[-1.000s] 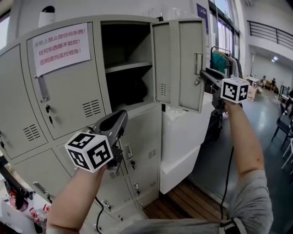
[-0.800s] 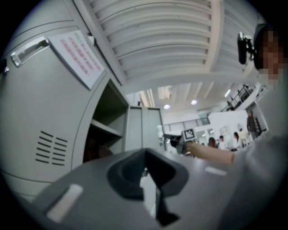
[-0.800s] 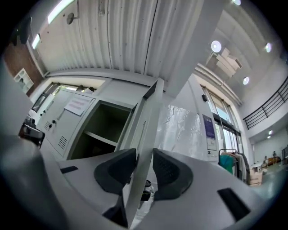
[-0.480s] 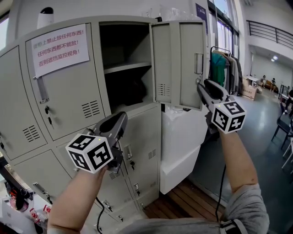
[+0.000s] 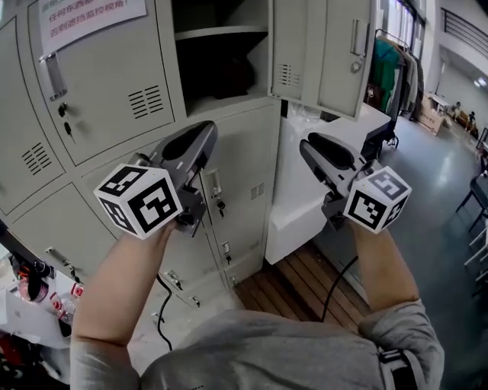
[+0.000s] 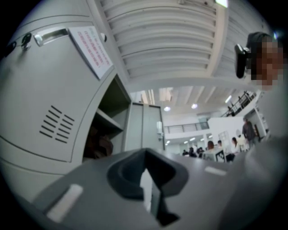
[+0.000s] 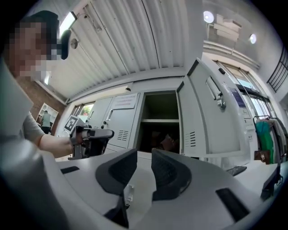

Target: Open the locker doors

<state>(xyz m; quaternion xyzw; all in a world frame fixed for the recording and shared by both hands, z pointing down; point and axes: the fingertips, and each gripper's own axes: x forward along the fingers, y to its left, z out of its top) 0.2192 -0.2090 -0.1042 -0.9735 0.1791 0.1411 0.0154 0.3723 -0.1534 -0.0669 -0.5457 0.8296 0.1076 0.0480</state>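
The grey locker bank fills the left of the head view. Its top right door hangs swung open beside a dark compartment with a shelf. The door below it is closed, with a small handle. My left gripper is held in front of that closed door, jaws shut and empty. My right gripper hovers below the open door and touches nothing. Its jaws are closing, with a gap and nothing between them. The right gripper view shows the open door and my left gripper.
A paper sign is stuck on the closed top left door. A white cabinet stands right of the lockers on a wooden platform. Clothes hang on a rack behind it. Red clutter lies at lower left.
My right gripper has come away from the open door's handle, down and back towards me. The head view has tilted down. My left gripper has barely moved.
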